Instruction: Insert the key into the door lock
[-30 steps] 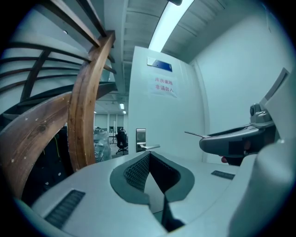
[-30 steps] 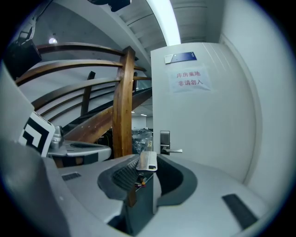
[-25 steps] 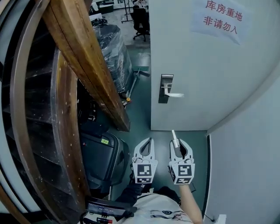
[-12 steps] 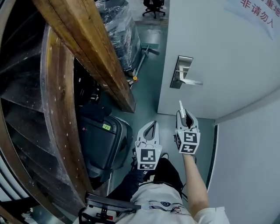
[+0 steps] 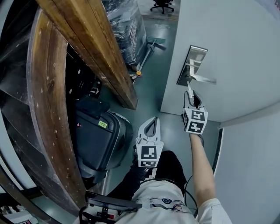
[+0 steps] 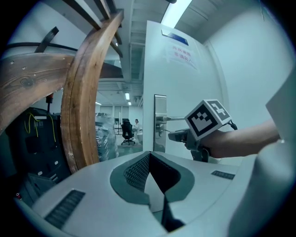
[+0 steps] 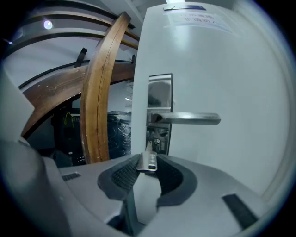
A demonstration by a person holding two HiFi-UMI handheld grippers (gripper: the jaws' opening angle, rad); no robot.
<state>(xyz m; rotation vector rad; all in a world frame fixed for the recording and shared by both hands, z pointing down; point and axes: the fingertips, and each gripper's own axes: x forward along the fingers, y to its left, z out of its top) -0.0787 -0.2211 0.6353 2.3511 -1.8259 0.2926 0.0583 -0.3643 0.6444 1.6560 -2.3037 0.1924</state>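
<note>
The white door point(image 5: 227, 52) carries a steel lock plate point(image 5: 191, 65) with a lever handle point(image 5: 204, 79). My right gripper point(image 5: 191, 99) is shut on a silver key point(image 5: 189, 90) and holds it out just below that handle. In the right gripper view the key point(image 7: 149, 158) points at the keyhole point(image 7: 156, 142) on the lock plate point(image 7: 160, 99), its tip a short way off, under the handle point(image 7: 189, 118). My left gripper point(image 5: 152, 120) hangs back by my body, shut and empty. The left gripper view shows its jaws point(image 6: 149, 156) closed and the right gripper's marker cube point(image 6: 208, 118) ahead.
Big curved wooden beams point(image 5: 94, 48) stand at the left of the doorway. A black suitcase point(image 5: 95, 139) sits on the floor beneath them. A plastic-wrapped stack point(image 5: 129, 24) and an office chair point(image 5: 162, 5) lie beyond. A white wall point(image 5: 249, 166) closes in on the right.
My right gripper has travelled forward and up with the key, from near my body to just under the door handle. The door now looms closer. The left gripper has stayed back.
</note>
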